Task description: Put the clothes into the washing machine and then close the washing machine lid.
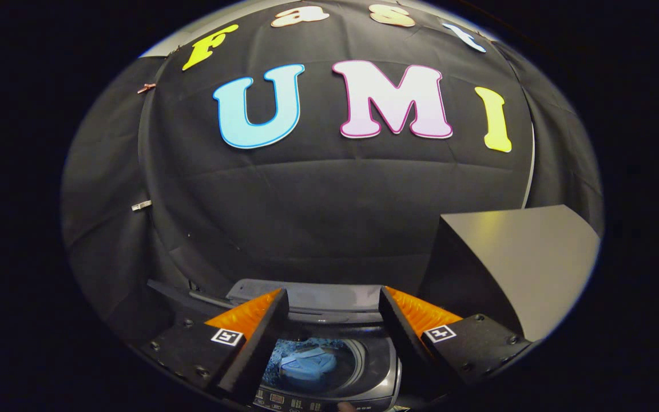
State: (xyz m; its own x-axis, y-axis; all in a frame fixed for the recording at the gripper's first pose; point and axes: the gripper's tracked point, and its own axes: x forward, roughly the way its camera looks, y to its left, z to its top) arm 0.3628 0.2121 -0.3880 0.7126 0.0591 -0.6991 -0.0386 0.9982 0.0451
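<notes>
The dark grey washing machine (384, 366) sits low, under and between my fingers, with its round drum open. A light blue piece of clothing (306, 363) lies inside the drum. The machine's lid (318, 297) stands raised at the back, just beyond my fingertips. My gripper (334, 300) hovers above the drum, open, with nothing between its fingers. The control panel (301, 403) runs along the machine's near edge.
A grey box-shaped table or cabinet (518, 257) stands right of the machine, close to my right finger. The black cloth wall (318, 217) hangs right behind the machine. A fingertip of a person (345, 407) shows at the control panel.
</notes>
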